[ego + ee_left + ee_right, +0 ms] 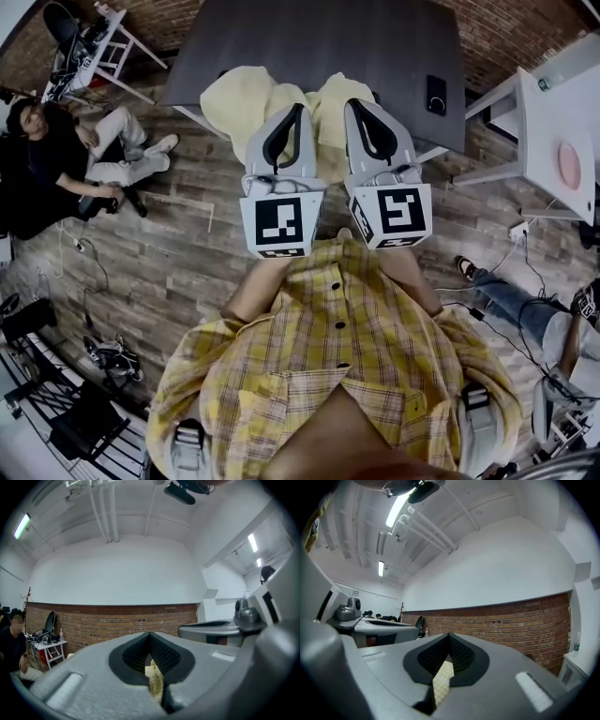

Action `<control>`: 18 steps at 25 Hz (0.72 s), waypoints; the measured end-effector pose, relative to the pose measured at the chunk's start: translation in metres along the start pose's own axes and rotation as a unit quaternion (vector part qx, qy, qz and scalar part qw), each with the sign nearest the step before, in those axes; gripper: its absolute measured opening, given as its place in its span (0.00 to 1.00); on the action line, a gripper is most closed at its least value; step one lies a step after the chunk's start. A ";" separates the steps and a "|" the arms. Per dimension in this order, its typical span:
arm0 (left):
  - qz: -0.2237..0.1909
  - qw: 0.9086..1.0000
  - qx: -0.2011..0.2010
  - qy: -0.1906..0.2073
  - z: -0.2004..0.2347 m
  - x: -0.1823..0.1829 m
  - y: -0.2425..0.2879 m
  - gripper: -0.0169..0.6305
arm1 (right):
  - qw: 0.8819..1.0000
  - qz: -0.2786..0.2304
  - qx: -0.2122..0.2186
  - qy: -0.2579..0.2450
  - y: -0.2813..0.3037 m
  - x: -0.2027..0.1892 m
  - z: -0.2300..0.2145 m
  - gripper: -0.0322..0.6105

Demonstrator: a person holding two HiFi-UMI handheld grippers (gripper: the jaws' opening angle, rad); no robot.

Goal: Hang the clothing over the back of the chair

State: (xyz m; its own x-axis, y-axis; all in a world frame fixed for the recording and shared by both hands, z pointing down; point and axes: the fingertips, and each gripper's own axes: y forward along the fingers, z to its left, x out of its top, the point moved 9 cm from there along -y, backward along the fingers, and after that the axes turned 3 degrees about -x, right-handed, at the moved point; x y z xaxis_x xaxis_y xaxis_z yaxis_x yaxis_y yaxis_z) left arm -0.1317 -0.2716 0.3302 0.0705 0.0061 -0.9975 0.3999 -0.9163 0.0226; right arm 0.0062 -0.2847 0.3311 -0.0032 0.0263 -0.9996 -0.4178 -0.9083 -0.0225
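Over on the left a person (56, 159) sits on the wooden floor, a white rack (98, 47) behind them, well away from the action.

Now to the middle. The left gripper (299, 108) is held out level, and its jaws are clamped tight on a pinch of the pale yellow clothing (239, 103); from its own view a fold of that cloth is wedged right between the pads. The garment hangs ahead of and below the tongs, spilling down against the near edge of the dark table (309, 37), more of it bunched out to the left.

The right gripper (353, 102) sits just beside its partner, level too, jaws pressed together on another flat strip of the same cloth. So it's a two-handed hold, with the top edge running side to side between the two grips.

Here's what the hang turns on: that held edge lies crosswise in front of the holder, so it wants to go over a chair back that runs the same way. I can't make out the chair back from here; a dark sliver shows beside the cloth near the right tongs, but I wouldn't swear to it. Neither hand looks nearer than the other; they'd go over together, I'd say.

Further right, a phone (436, 94) lies on the dark table, then a white table (553, 112).
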 end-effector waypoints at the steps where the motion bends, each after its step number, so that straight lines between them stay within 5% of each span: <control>1: 0.000 1.000 0.000 0.001 0.000 0.000 0.000 0.03 | 1.000 0.000 -0.001 0.001 0.000 0.000 -0.001 0.05; 18: 0.010 1.000 0.005 -0.005 0.004 -0.008 -0.001 0.03 | 1.000 0.004 0.001 0.008 0.007 -0.005 0.004 0.05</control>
State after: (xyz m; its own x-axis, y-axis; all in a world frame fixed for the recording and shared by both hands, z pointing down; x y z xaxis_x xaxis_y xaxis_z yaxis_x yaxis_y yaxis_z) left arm -0.1360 -0.2725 0.3376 0.0686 -0.0164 -0.9975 0.3899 -0.9199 0.0419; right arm -0.0005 -0.2894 0.3364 0.0084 0.0122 -0.9999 -0.4202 -0.9073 -0.0146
